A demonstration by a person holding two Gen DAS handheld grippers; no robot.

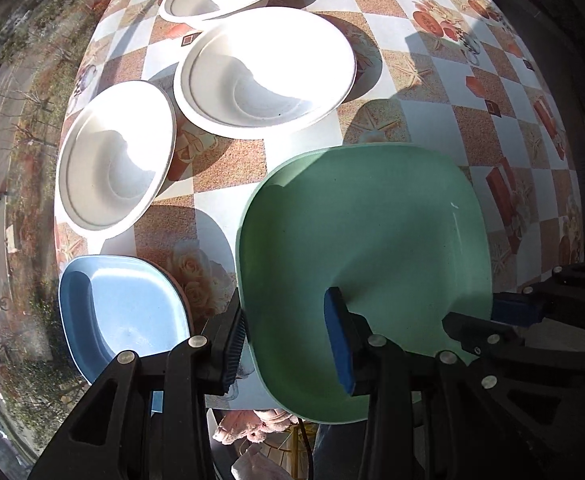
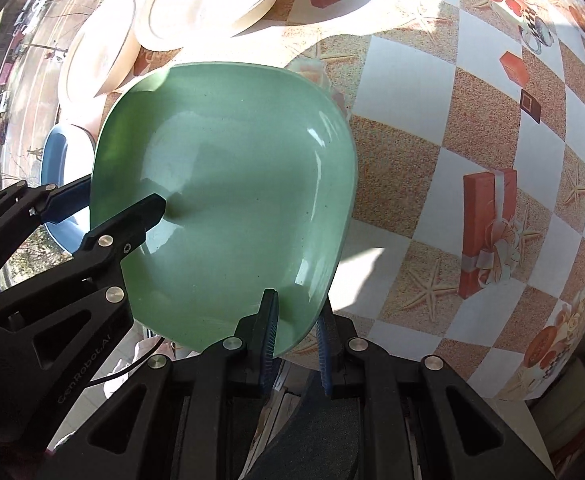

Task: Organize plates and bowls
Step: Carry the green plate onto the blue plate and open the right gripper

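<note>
Two grippers bite one green plate [image 2: 228, 184]: left gripper [image 1: 288, 344] and right gripper [image 2: 296, 344] both clamped on its rim; uneven pull could tilt it, striking blue plate [image 1: 132, 312].

Pale green plate [image 1: 372, 248], glossy and plain, with faint dark specks. Light blue plate [image 1: 120, 312], darker blue along the rim, with an orange-brown edge showing beneath. Three white bowls [image 1: 264, 72], unpatterned. Worktop [image 1: 444, 128] chequered in white and sandy brown, printed with starfish, pale roses and red-orange gift boxes tied with ribbon. Black gripper [image 2: 294, 344] with blue ribbed pads [image 2: 269, 336]; second black gripper [image 1: 288, 344], likewise blue-padded.
</note>
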